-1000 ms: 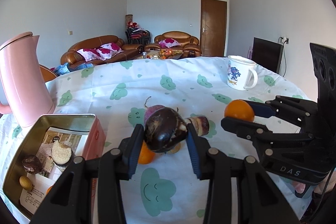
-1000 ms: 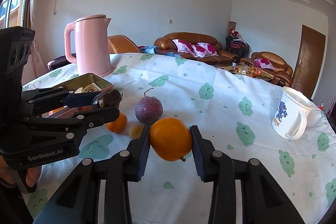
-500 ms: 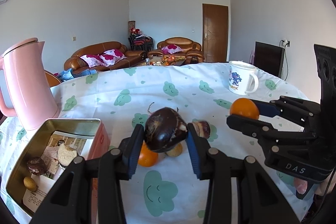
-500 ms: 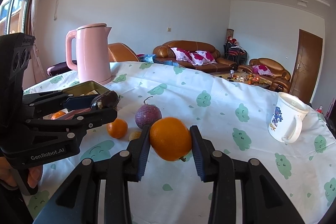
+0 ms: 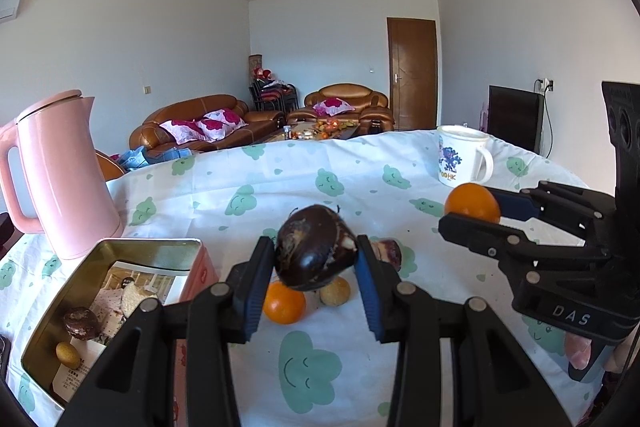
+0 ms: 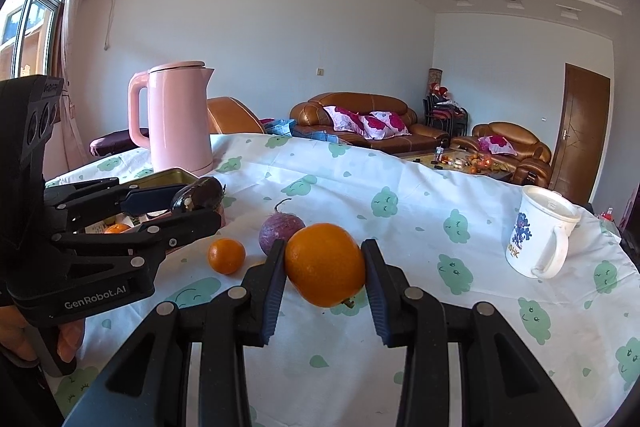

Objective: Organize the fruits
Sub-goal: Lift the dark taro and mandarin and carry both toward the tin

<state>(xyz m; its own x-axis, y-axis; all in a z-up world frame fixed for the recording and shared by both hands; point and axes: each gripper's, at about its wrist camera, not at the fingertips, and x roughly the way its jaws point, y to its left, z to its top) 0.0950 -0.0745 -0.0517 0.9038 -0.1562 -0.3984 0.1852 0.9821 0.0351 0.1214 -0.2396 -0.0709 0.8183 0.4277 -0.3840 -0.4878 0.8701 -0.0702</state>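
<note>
My left gripper [image 5: 316, 267] is shut on a dark purple-brown fruit [image 5: 316, 253] and holds it above the table; it also shows in the right wrist view [image 6: 196, 193]. My right gripper [image 6: 324, 267] is shut on a large orange [image 6: 325, 264], seen from the left wrist too [image 5: 472, 202]. On the cloth lie a small orange [image 5: 284, 303], a pale round fruit [image 5: 335, 291], and a purple round fruit with a stem [image 6: 280, 231]. An open metal tin [image 5: 86, 267] at the left holds a dark fruit [image 5: 81, 323] and a small yellow-brown fruit [image 5: 67, 354].
A pink kettle [image 5: 60, 171] stands behind the tin at the left. A white mug [image 5: 460, 155] stands at the far right of the table. The tablecloth [image 5: 308, 375] is white with green clouds. Sofas and a door lie beyond the table.
Both grippers have risen and tilted up a little with their fruits still held. The fruits on the table have not moved.
</note>
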